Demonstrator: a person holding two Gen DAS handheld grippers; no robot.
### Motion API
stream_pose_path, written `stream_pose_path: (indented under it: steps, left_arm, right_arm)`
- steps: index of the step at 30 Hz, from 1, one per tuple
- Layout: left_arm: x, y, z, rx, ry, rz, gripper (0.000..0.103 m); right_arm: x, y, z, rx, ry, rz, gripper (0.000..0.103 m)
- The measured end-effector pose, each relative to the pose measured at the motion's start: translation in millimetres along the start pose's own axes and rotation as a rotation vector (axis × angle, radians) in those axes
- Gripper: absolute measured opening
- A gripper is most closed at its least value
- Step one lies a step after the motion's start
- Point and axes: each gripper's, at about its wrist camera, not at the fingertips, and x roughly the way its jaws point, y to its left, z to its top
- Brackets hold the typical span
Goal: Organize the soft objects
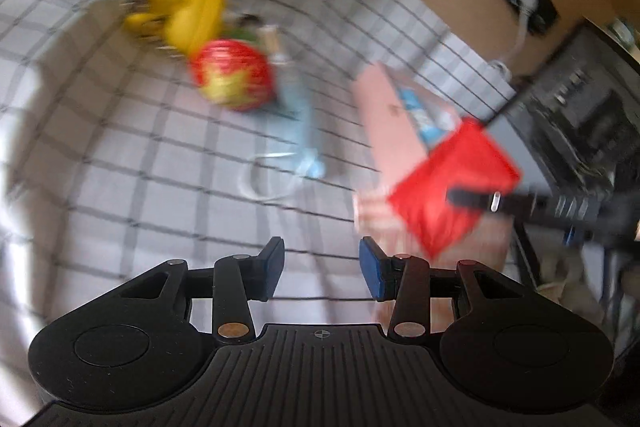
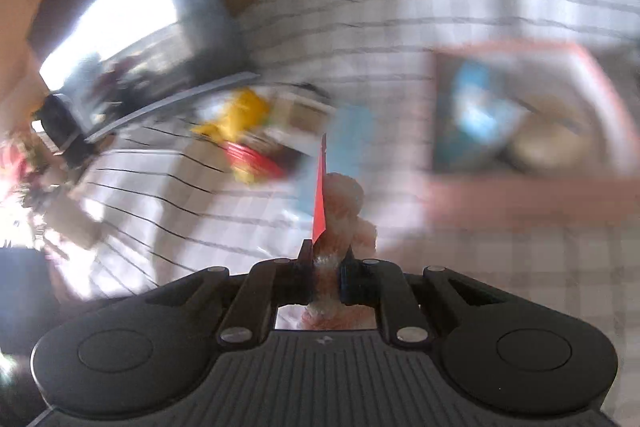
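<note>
- Left gripper [image 1: 322, 269]: blue-padded jaws standing apart with nothing in between, hanging over the white tablecloth with the dark grid lines [image 1: 140, 167].
- Right gripper [image 2: 325, 273]: jaws clamped tight on a fuzzy peach-pink plush thing [image 2: 344, 211] with a flat red square tag [image 2: 319, 195] attached. In the right wrist view the tag sticks up edge-on at about 12 o'clock from the fingertips.
- From the left wrist cam you get the same red tag face-on [image 1: 456, 187] at roughly 2 o'clock from the left jaws, with the right gripper's black finger lying across it.
- That red tag sits right over the pink open-top box [image 1: 384, 115], which has something light blue inside. The box shows up in the right cam too [image 2: 600, 99], at around 2 o'clock.
- Loose on the cloth at about 11 o'clock in the left view: a yellow soft toy [image 1: 192, 13], a round red plush with a yellow star-ish patch [image 1: 234, 75] touching it, and a long pale-blue soft item [image 1: 304, 123] just beside the red one.
- Everything's pretty motion-blurred, so the pale-blue one might be a fish or a strap; honestly can't tell.
</note>
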Motion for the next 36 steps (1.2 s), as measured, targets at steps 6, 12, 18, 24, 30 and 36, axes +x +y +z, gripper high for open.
stream_pose_path:
  steps: [6, 12, 18, 24, 30, 36]
  left_arm:
    - [35.6, -53.4, -3.7, 0.126, 0.09, -0.096, 0.045]
    - [60.3, -84.4, -13.2, 0.204, 0.182, -0.122, 0.045]
    - [63.9, -92.0, -15.8, 0.198, 0.192, -0.088, 0.045]
    - [58.0, -85.8, -20.7, 0.181, 0.202, -0.049, 0.045]
    - [55.1, -86.8, -21.5, 0.177, 0.197, -0.039, 0.045]
    - [62.7, -104.3, -23.6, 0.238, 0.218, -0.067, 0.045]
  right_arm:
    - [-33.1, -64.7, -50.1, 0.099, 0.014, -0.168, 0.021]
    - [-46.4, -86.6, -71.2, 0.011, -0.068, -0.319, 0.045]
    - [-37.8, -97.7, -80.0, -0.146, -0.107, -0.444, 0.057]
    - [-34.5, -100.8, -79.2, -0.245, -0.126, -0.547, 0.062]
    - [-55.4, -124.1, -70.9, 0.026, -0.112, -0.337, 0.063]
    - [-31.3, -155.9, -50.3, 0.142, -0.116, -0.277, 0.05]
